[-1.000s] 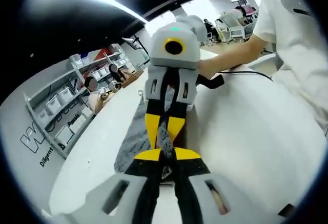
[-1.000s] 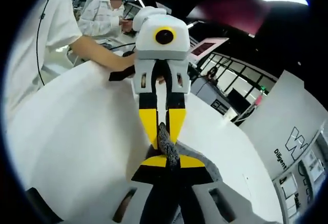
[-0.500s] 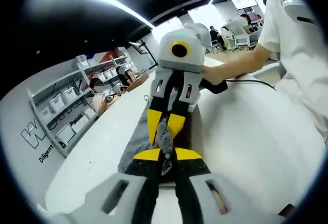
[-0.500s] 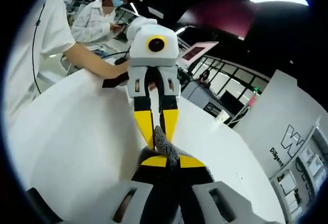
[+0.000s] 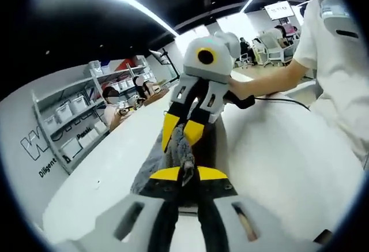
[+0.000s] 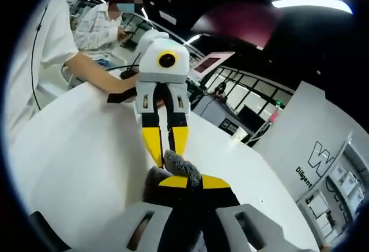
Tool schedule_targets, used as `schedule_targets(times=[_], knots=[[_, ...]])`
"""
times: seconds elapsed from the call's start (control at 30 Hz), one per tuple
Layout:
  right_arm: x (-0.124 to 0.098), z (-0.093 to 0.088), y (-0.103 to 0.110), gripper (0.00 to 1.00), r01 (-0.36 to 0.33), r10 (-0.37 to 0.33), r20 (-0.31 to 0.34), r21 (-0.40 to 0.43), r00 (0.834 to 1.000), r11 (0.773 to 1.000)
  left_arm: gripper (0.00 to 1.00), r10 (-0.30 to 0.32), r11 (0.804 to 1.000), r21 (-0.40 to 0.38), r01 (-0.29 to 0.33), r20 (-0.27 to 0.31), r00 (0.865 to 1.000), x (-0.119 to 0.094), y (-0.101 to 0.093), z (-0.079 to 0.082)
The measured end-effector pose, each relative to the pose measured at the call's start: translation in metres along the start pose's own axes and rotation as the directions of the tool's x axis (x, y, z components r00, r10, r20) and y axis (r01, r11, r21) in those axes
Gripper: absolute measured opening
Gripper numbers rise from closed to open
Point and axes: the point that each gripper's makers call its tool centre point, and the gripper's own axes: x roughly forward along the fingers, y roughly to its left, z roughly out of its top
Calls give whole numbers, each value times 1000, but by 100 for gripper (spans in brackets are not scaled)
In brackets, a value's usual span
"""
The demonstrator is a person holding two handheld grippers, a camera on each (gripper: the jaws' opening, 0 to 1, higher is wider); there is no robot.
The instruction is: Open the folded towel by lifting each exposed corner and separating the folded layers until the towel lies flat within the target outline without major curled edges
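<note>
Clamped tight on grey cloth, the left gripper (image 5: 183,174) in the left gripper view has its yellow-tipped jaws drawn together around an edge of the towel (image 5: 151,162), which trails away as a long dark strip across the white table (image 5: 277,160). Facing it, the right gripper (image 5: 183,131) comes in from beyond, its own jaws pinched on the same fabric a little farther along. A person's hand (image 5: 237,89) grips that tool from behind. Two grips so close together suggest each has a different layer of the fold, ready to be pulled apart. Shelves (image 5: 72,128) line the wall at the left.

From the right gripper view, the right gripper (image 6: 185,181) shows jaws closed on a bunched grey tuft of the towel (image 6: 182,168), raised off the table (image 6: 75,160). The left gripper (image 6: 165,143) meets it nose to nose, jaws nipped on the cloth beside that tuft. Fabric under both tools sits crumpled, so the towel looks far from flat; no outline on the table can be made out.
</note>
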Motion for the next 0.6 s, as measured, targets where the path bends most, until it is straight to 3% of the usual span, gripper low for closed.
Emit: schedule_targets(times=[0.6], knots=[[-3,2,-5,0,21,-21,8,3,1000,1000,11,12,1000,24,-13,14,1000,-1,0,6]])
